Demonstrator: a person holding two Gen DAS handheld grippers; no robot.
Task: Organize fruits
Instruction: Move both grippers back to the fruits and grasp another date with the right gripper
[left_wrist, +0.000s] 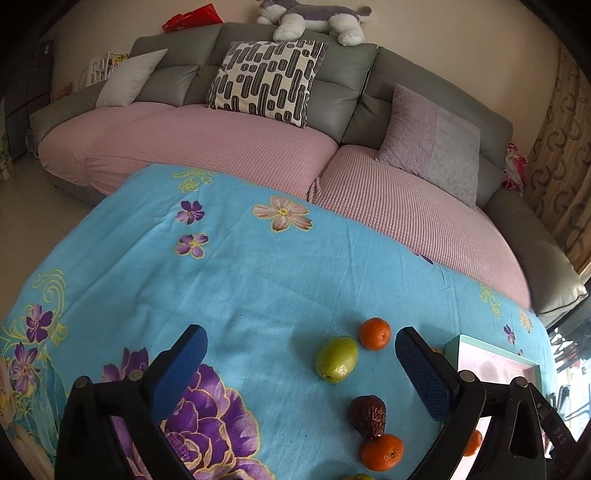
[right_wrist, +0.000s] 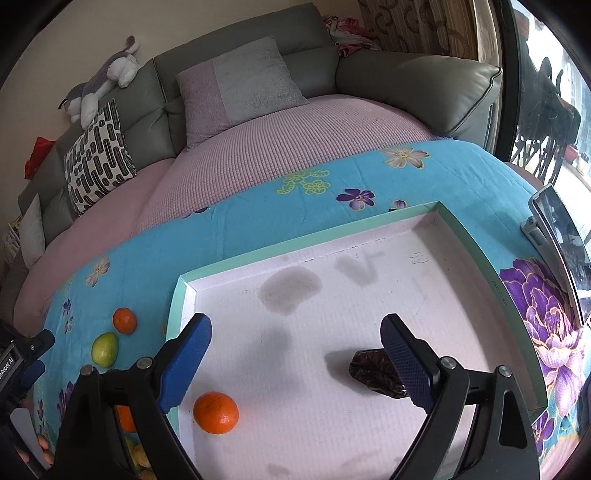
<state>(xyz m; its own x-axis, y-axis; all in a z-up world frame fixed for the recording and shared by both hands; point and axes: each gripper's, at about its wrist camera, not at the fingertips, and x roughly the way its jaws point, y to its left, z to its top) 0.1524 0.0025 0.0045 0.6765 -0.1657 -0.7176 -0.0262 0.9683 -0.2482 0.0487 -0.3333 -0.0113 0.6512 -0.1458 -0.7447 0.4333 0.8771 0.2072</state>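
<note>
A green fruit (left_wrist: 336, 359) and an orange (left_wrist: 375, 333) lie on the blue flowered cloth (left_wrist: 240, 266) between the spread, empty fingers of the left tongs (left_wrist: 301, 341); a dark date (left_wrist: 367, 415) and another orange (left_wrist: 382, 451) lie nearer its right finger. The right tongs (right_wrist: 295, 328), also released, hang over the white tray (right_wrist: 369, 254), an orange (right_wrist: 215, 412) by the left finger, a date (right_wrist: 371, 371) partly behind the right.

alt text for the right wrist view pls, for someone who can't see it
The open right gripper hovers over a white tray with a mint-green rim, which holds an orange and a dark wrinkled date. Left of the tray, another orange and a green fruit lie on a blue floral cloth, with a grey sofa behind.
</note>
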